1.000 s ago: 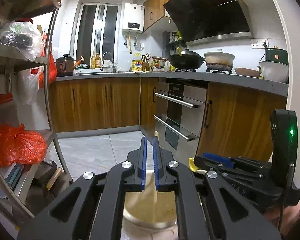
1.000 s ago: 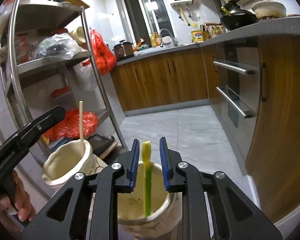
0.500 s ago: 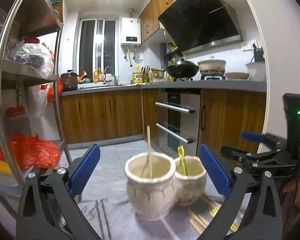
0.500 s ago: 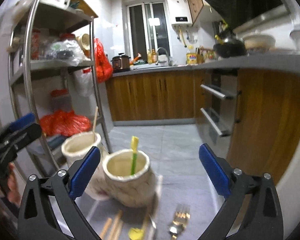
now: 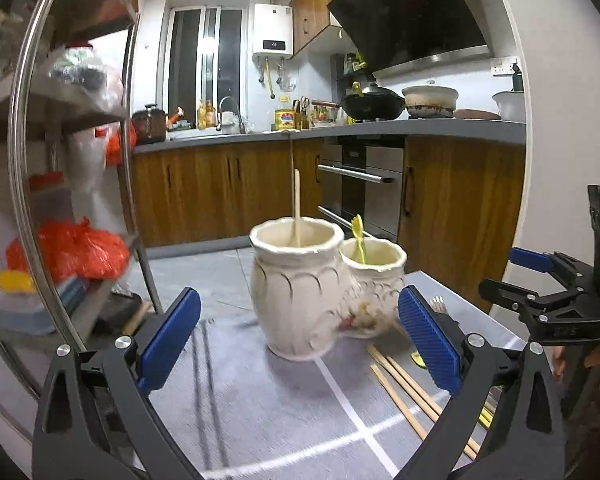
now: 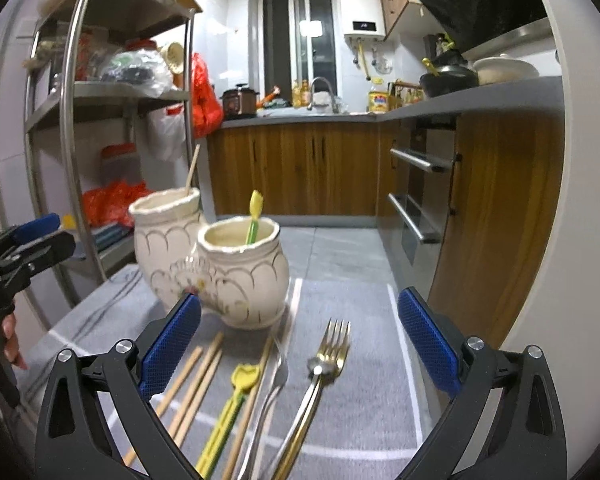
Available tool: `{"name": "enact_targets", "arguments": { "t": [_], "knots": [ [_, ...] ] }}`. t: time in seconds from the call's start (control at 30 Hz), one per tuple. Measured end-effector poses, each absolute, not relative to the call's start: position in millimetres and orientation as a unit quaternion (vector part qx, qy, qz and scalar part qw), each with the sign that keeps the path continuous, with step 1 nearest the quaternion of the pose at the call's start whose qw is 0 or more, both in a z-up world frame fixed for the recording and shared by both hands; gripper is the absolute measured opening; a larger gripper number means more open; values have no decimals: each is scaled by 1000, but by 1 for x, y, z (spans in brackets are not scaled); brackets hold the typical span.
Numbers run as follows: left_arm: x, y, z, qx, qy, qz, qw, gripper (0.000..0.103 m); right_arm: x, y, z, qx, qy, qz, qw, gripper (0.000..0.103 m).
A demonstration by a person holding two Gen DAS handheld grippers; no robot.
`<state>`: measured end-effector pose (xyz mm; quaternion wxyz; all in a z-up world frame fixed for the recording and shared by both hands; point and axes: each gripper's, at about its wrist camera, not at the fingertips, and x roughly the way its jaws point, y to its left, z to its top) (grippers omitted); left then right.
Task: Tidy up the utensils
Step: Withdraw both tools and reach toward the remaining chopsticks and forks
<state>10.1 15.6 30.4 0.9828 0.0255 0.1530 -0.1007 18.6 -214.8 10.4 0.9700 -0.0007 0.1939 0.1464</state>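
Two joined cream jars stand on a grey mat (image 6: 364, 320). The left jar (image 5: 296, 292) holds a wooden chopstick (image 5: 297, 208); the right jar (image 6: 244, 272) holds a yellow-green utensil (image 6: 254, 216). Nearer lie loose chopsticks (image 6: 196, 380), a yellow-handled utensil (image 6: 236, 396) and two forks (image 6: 324, 364). The left gripper (image 5: 296, 344) and right gripper (image 6: 296, 344) are both spread wide and empty, short of the jars.

cream jars (image 6: 244, 272), grey mat (image 6: 364, 320)
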Motion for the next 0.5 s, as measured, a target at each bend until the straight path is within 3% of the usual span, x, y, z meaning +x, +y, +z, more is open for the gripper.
{"name": "enact_targets", "arguments": {
  "t": [0.5],
  "knots": [
    [-3,4,14,24,152,-173,973,98,12,-220,4,-17,180,153,972,98]
  ]
}}
